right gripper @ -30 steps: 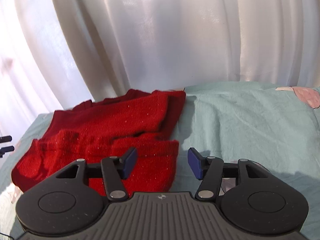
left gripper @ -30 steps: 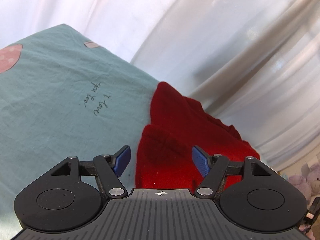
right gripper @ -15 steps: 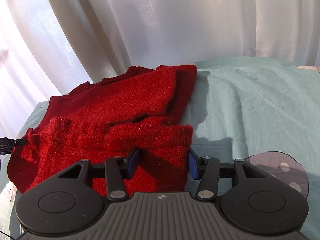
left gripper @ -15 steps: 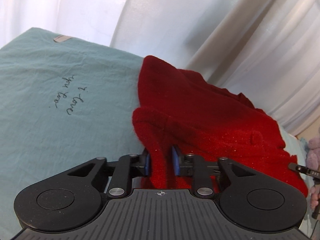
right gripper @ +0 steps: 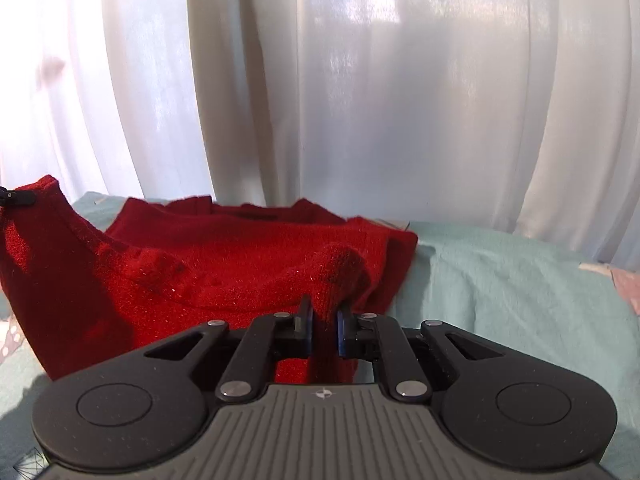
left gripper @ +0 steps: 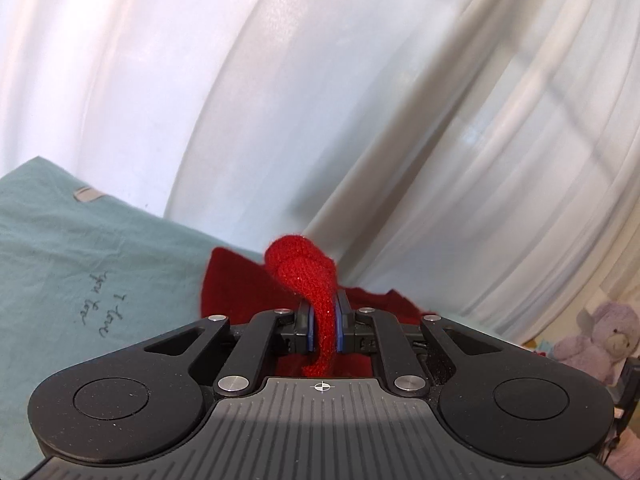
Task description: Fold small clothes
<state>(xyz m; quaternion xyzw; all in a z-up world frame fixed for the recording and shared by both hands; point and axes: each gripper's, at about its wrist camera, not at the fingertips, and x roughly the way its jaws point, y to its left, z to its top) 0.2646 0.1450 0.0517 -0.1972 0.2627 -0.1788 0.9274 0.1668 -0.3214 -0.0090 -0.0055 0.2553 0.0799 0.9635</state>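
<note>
My left gripper (left gripper: 324, 330) and right gripper (right gripper: 323, 330) have just closed, each clamped on the red sweater's (right gripper: 224, 264) near edge. That edge now rises off the green sheet (right gripper: 500, 280), so I judge the fold begun.

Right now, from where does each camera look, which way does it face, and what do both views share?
Left wrist: sits on the left gripper, faces along its jaws, shut on a red knitted garment, toward white curtains.
Right wrist: sits on the right gripper, jaws shut on that garment's other near corner, facing the curtains.
Shared: garment, teal bedsheet, curtains; no hand shows.
</note>
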